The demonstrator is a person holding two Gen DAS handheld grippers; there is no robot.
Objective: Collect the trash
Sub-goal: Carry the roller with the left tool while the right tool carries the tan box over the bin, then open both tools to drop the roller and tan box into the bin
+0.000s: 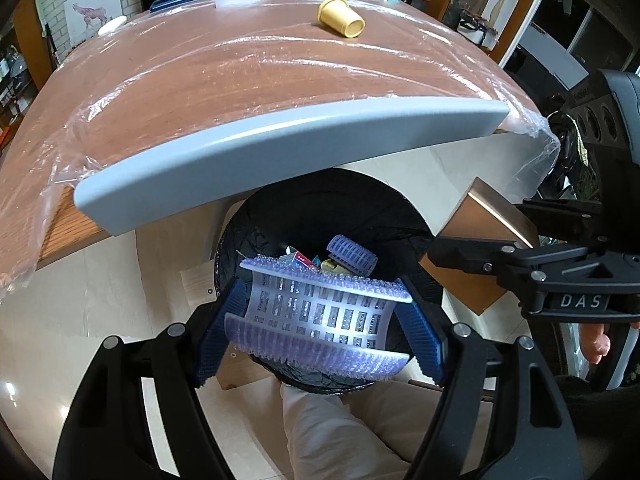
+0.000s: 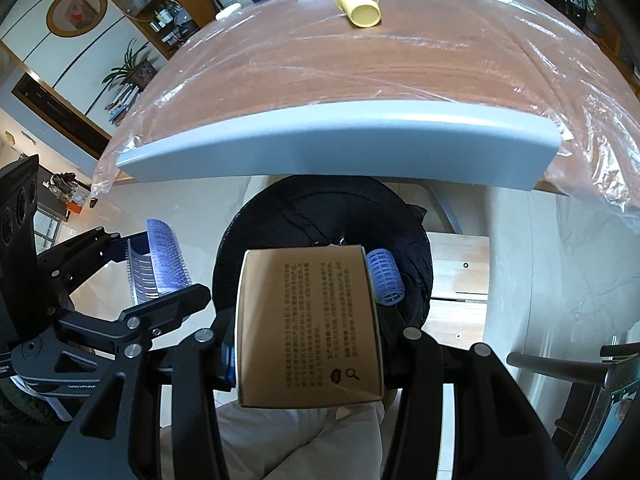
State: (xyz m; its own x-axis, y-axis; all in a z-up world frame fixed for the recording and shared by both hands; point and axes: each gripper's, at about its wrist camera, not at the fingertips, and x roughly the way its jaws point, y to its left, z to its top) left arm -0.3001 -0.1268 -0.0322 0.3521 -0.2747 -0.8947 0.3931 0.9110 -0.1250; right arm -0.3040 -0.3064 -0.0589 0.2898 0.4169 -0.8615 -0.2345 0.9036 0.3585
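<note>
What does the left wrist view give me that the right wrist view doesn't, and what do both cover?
Only the left wrist view: small trash packets at the bottom of the black bin, and the left hand-held gripper head-on, clamping a purple hair roller.
Only the right wrist view: the printed face of the brown box held by the right hand-held gripper.
Both: the bin, a roller already inside it, the tipped yellow cup on the plastic-covered table.

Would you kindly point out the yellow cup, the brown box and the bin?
yellow cup point(image 1: 341, 17), left wrist view, its side wall.
brown box point(image 2: 310, 328), right wrist view, its printed face.
bin point(image 1: 320, 196), left wrist view, its black liner.
</note>
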